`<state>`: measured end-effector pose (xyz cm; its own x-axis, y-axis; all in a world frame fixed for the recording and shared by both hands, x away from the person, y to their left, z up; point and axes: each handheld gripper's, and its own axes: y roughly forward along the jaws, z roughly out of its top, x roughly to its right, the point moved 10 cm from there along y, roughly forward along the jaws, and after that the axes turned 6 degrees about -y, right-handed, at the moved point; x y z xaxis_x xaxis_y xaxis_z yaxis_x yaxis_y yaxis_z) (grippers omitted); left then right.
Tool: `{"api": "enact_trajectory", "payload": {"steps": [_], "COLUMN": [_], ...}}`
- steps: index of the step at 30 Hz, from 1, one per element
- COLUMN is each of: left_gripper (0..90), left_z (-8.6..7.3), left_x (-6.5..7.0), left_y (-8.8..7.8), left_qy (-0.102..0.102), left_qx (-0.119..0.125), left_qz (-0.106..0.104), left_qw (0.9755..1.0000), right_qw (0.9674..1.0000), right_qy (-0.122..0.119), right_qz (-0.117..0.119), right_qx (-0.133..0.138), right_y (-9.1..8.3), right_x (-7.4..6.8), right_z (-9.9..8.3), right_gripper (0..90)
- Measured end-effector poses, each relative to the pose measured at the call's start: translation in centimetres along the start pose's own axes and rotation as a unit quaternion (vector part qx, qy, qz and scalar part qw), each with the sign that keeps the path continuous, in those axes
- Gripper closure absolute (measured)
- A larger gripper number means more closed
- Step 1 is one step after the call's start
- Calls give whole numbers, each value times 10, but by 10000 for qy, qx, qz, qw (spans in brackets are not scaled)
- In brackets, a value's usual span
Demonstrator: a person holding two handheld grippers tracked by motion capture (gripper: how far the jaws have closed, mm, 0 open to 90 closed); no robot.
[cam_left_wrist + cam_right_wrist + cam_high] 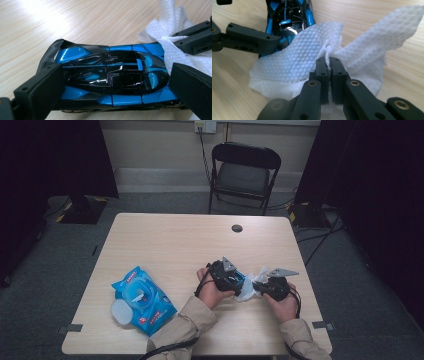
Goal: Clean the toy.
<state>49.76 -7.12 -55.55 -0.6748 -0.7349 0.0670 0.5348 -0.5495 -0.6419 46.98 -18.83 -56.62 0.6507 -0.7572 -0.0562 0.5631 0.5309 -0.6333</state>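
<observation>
Near the table's [165,232] front edge, towards its right corner, the person's two hands come in with a gripper each. The right gripper [272,285] has its jaws pressed together on a bunched fold of a white wipe [312,62], pinching it so the cloth fans out to both sides of the tips; the wipe drapes over one end of a blue and black toy car [112,75] and touches it. Just beside it, the left gripper [226,276] clamps that car lengthwise, one pad against each end, with the car's wheels down on the wood. In the left gripper view the wipe lies over the car's end by the right-hand pad, with the right gripper's black jaws behind it. Farther along the front edge, near the left corner, a blue pack of wipes [142,300] lies flat with its lid flipped open. At the far edge a dark round hole [237,228] sits in the tabletop, and beyond it stands a black folding chair [244,175].
</observation>
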Motion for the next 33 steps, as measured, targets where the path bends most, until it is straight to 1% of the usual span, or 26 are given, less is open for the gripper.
{"api": "enact_trajectory", "payload": {"steps": [5, 9, 12, 14, 18, 26, 33], "left_gripper": [0, 0, 0, 0, 0, 0, 0], "left_z": [0, 0, 0, 0, 0, 0, 0], "left_x": [0, 1, 1, 0, 0, 0, 0], "left_y": [0, 0, 0, 0, 0, 0, 0], "left_qy": [18, -26, -27, -8, 1, 9, -11], "left_qx": [2, 2, 0, 8, 15, 20, 26], "left_qz": [-1, -13, -16, -8, -2, 5, -7], "left_qw": [10000, 10000, 10000, 10000, 10000, 10000, 10000], "right_qw": [10000, 9999, 9998, 9998, 9996, 9996, 9993], "right_qy": [-71, -91, -148, -140, -214, -193, -241], "right_qz": [19, 56, 98, 132, 140, 181, 229], "right_qx": [-16, -12, -49, -68, -108, -141, -142], "right_y": [-3, -5, -7, -8, -10, -12, -14], "right_x": [-5, -8, -11, -14, -19, -23, -27], "right_z": [-3, -5, -7, -8, -9, -11, -12], "right_gripper": [868, 868, 867, 867, 867, 867, 868]}}
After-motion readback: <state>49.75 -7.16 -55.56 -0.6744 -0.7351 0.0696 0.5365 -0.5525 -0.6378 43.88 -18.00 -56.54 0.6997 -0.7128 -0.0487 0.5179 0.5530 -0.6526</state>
